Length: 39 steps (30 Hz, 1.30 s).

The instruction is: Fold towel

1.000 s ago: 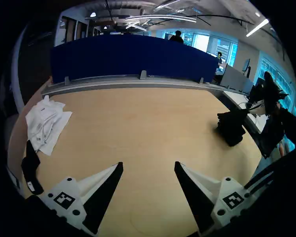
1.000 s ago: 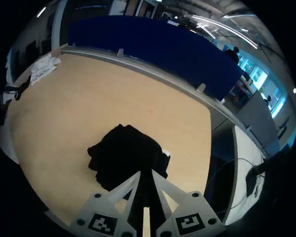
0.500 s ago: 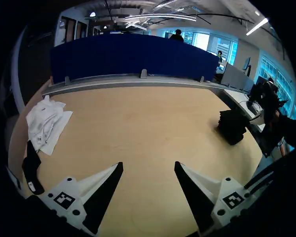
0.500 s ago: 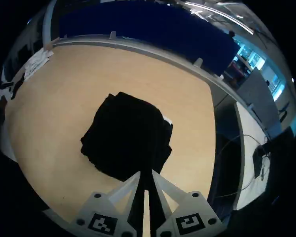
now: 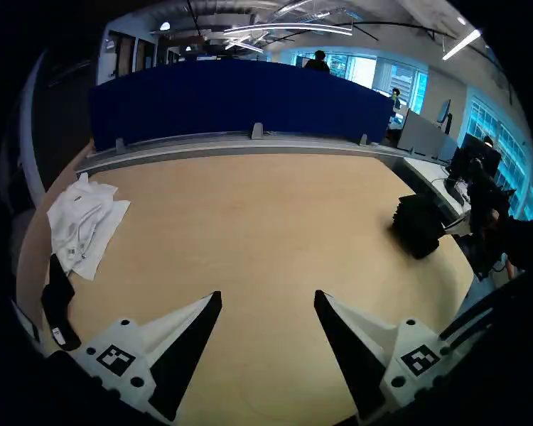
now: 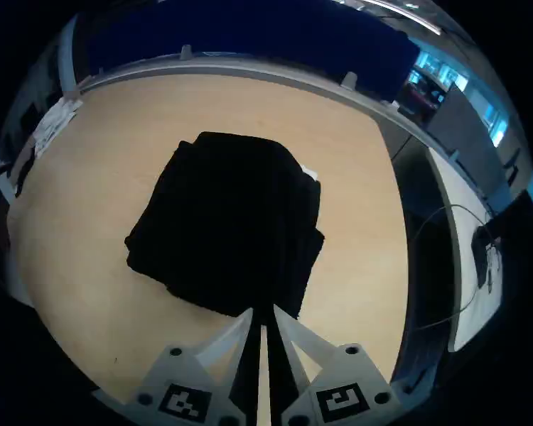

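A folded black towel (image 6: pixel 224 220) lies on the light wooden table (image 6: pixel 110 184), close to its right edge. My right gripper (image 6: pixel 263 316) is shut, its fingertips pinching the towel's near edge. In the left gripper view the same towel (image 5: pixel 417 224) sits far right, with a person's dark sleeve (image 5: pixel 494 213) just behind it. My left gripper (image 5: pixel 266 298) hovers open over bare table (image 5: pixel 266 213), far from the towel, with nothing between its fingers.
A crumpled white cloth (image 5: pixel 85 224) lies at the table's left side, also seen small in the right gripper view (image 6: pixel 50 124). A black item (image 5: pixel 55 298) lies by the left edge. A blue partition (image 5: pixel 231 99) runs along the back. Cables and desks stand beyond the right edge.
The right gripper has lowered and moved forward with the towel, which now lies flatter and looms larger in its view. The left gripper has stayed still.
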{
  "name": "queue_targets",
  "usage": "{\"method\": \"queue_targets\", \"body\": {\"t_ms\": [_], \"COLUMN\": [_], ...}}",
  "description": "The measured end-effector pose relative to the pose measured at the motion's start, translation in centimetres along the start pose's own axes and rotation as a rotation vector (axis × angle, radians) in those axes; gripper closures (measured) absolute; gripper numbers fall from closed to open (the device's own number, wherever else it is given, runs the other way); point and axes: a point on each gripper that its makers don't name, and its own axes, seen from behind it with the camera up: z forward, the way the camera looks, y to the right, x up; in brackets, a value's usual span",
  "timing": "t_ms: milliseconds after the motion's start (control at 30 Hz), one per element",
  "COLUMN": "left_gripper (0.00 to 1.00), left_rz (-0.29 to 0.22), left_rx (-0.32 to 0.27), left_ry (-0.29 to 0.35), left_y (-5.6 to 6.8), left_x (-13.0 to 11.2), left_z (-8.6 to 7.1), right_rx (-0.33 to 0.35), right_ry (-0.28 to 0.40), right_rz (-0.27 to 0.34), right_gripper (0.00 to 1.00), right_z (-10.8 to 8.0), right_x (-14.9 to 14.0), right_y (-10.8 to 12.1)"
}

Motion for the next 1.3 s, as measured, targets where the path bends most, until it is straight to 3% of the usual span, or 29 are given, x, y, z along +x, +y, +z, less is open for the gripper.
{"method": "queue_targets", "body": {"t_ms": [967,1133,1300], "left_gripper": [0.03,0.03,0.03], "left_rz": [0.006,0.005,0.004], "left_rx": [0.004,0.004,0.001], "left_ry": [-0.002,-0.001,0.0], "left_y": [0.6,0.5,0.4], "left_x": [0.5,0.6,0.6], "left_z": [0.4,0.4,0.4], "right_rx": [-0.002,-0.012,-0.029], "right_ry": [-0.001,0.009,0.021], "right_rz": [0.084,0.073,0.057], "right_gripper": [0.94,0.87,0.7], "right_z": [1.7,1.3,0.6], "right_x": [-0.8,-0.6,-0.6], "right_y": [-0.1,0.0,0.1]}}
